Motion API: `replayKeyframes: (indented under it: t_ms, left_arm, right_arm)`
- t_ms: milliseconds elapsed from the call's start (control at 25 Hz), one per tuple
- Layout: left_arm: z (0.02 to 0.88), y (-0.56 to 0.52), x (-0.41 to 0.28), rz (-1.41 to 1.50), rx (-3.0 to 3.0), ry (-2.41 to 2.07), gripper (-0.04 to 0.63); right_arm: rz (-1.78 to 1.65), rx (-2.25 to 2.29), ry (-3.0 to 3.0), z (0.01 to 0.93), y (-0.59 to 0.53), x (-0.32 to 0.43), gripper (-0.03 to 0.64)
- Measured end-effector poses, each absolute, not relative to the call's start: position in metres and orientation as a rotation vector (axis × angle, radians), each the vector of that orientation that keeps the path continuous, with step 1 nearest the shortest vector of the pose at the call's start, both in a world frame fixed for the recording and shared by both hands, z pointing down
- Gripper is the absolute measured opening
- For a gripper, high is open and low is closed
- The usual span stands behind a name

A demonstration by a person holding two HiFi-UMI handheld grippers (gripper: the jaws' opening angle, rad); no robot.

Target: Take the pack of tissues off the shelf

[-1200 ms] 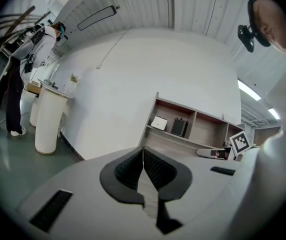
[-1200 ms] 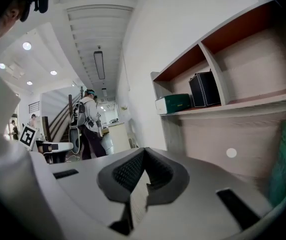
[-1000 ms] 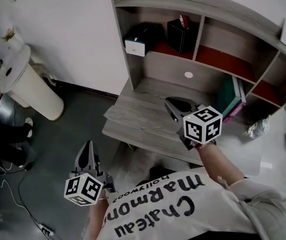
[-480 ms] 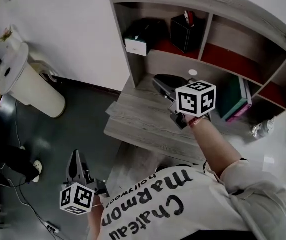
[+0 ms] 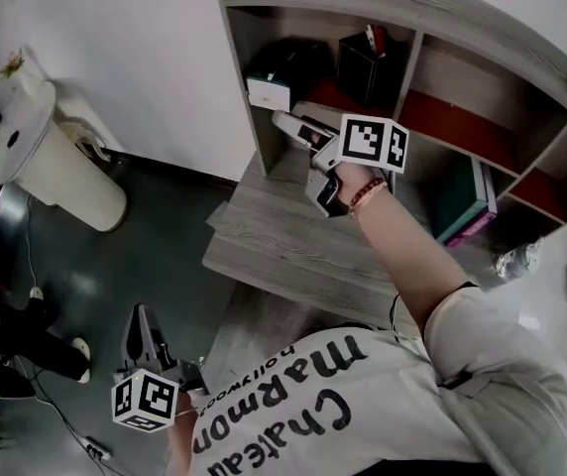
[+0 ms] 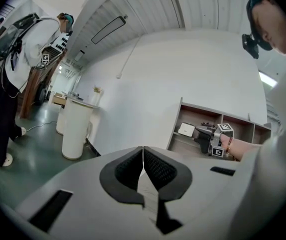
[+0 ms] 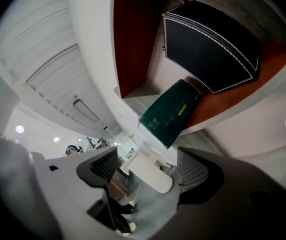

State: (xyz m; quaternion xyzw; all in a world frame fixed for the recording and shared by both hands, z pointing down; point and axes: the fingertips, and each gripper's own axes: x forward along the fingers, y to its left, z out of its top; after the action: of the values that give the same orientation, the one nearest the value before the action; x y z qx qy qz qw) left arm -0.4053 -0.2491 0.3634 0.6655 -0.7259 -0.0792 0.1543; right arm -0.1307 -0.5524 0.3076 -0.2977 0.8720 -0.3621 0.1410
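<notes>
The pack of tissues (image 5: 272,85), dark green with a pale end face, lies in the top left compartment of the wooden shelf (image 5: 264,157). My right gripper (image 5: 291,127) is raised just below and in front of it. In the right gripper view the pack (image 7: 170,113) sticks out over the shelf edge ahead of the right gripper (image 7: 148,170), whose jaws are opening with nothing between them. My left gripper (image 5: 142,333) hangs low beside the person's body, over the floor. In its own view the left gripper (image 6: 143,165) is shut and holds nothing.
A black box (image 5: 368,62) stands in the same compartment, right of the pack, and shows as the black box (image 7: 213,49). Books (image 5: 462,196) lean under the shelf on the desk (image 5: 283,241). A white round pedestal (image 5: 56,167) stands on the floor at left. A person (image 6: 13,74) stands far off.
My right gripper has risen from over the desk up and left to the shelf's left compartment, and its jaws have gone from shut to apart. The left gripper has sunk a little.
</notes>
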Motion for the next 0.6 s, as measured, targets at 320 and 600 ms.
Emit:
replayKeyframes:
  t_ms: [320,600]
  left_arm:
    - [0.369,-0.238,-0.411,-0.232,1.853,-2.117,0.018]
    - [0.369,-0.225,-0.416,-0.24,1.815,-2.154,0.018]
  right_arm:
    - [-1.316,-0.696,2.152,0.295,-0.579,-0.135,0.411]
    - [-1.415,-0.638,1.976,0.29,-0.59,-0.136,0.437]
